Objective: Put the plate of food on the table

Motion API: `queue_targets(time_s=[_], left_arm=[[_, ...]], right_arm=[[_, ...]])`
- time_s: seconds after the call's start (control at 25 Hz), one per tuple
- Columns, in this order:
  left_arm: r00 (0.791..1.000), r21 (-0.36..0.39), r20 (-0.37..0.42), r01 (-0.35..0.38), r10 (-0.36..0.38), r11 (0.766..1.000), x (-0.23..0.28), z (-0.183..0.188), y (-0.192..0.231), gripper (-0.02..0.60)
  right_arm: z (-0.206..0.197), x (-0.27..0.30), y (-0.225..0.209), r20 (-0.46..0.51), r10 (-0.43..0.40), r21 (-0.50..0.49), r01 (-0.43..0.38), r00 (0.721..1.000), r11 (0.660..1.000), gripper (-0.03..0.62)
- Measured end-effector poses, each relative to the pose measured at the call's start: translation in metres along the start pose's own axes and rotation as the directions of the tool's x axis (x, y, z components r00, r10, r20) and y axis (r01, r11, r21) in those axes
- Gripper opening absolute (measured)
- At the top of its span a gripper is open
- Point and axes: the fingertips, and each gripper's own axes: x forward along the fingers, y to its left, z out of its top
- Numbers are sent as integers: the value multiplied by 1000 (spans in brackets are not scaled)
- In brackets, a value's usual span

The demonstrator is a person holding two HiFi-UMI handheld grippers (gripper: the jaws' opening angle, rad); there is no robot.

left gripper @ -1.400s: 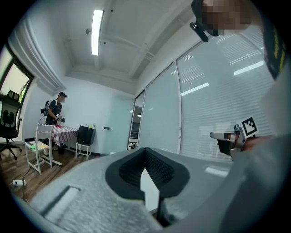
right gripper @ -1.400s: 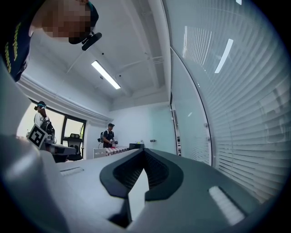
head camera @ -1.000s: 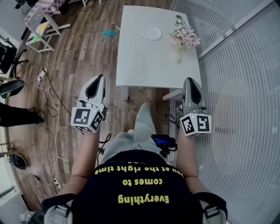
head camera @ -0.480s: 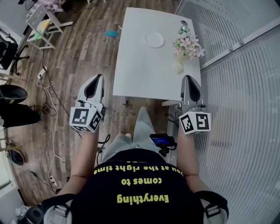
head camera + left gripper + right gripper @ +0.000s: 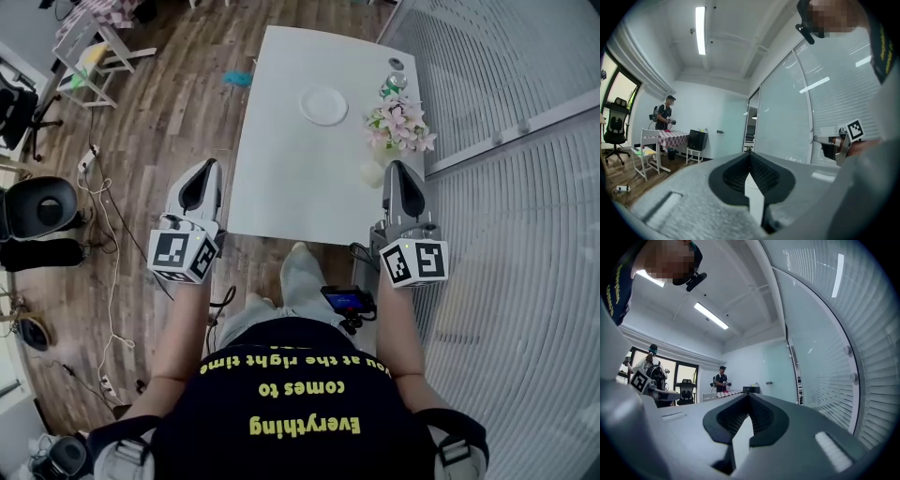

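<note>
A white table (image 5: 281,178) stands ahead of me in the head view. On its far half lies a round white plate (image 5: 323,105); I can make out no food on it. My left gripper (image 5: 208,169) hangs over the wooden floor just left of the table's near corner, shut and empty. My right gripper (image 5: 401,171) is at the table's near right corner, beside a small pale cup (image 5: 372,173), also shut with nothing in it. Both gripper views look up along the closed jaws into the room and do not show the plate.
Pink flowers in a vase (image 5: 399,122) and a small round dish (image 5: 396,64) stand along the table's right edge. A slatted glass wall (image 5: 506,141) runs on the right. Cables (image 5: 105,216), a black office chair (image 5: 37,206) and a white chair (image 5: 89,52) occupy the floor to the left.
The table has come closer in the head view, its near edge now level with both grippers. Both grippers stay shut and keep their spacing.
</note>
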Motion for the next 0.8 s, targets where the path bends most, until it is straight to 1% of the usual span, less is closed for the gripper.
queue_targets(time_s=[0.48, 0.8], left_arm=[[999, 0, 9, -40, 40, 999, 78, 9, -2, 0], [998, -1, 7, -66, 66, 998, 113, 13, -4, 0]], right_arm=[[1, 59, -61, 2, 35, 18, -35, 999, 999, 6], [2, 84, -82, -1, 71, 32, -71, 997, 997, 6]])
